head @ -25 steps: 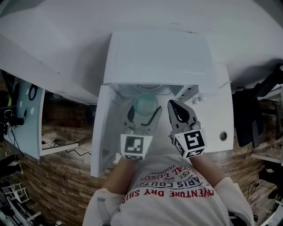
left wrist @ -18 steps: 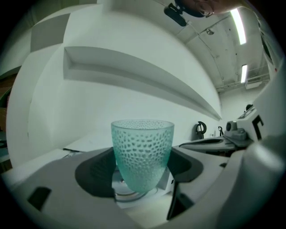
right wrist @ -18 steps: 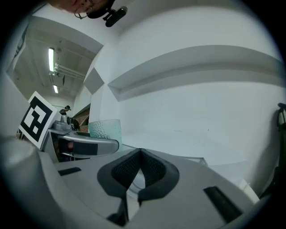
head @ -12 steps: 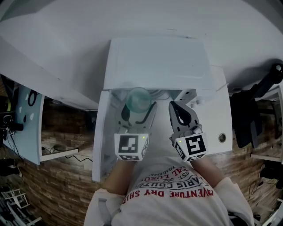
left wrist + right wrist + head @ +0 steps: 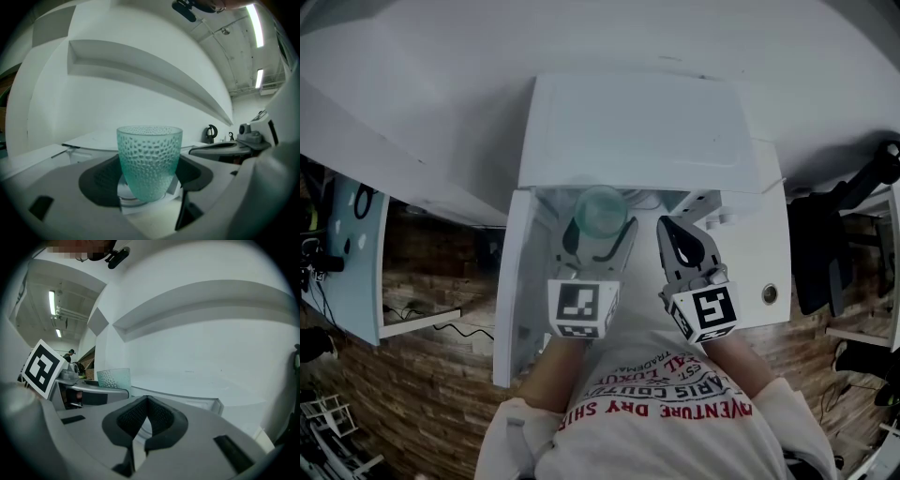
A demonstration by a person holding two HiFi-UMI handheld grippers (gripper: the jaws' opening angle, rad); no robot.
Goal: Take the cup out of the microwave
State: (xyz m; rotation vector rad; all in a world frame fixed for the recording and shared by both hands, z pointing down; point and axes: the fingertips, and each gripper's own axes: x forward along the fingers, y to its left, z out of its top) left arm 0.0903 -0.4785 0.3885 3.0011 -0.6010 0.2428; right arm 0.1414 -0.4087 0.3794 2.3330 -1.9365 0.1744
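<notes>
White microwave [image 5: 642, 131] stands with its door [image 5: 514, 281] swung open to the left. At the front edge of its opening, the left gripper [image 5: 600, 232] grasps the teal dimpled glass cup [image 5: 149, 159] between its pads. Just beside it, the right gripper [image 5: 671, 225] is clenched on nothing.

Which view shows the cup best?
Left gripper view: the cup sits centred between the jaws, dimpled wall fully visible. Head view shows only its top from above; right gripper view catches just a sliver at left.
</notes>
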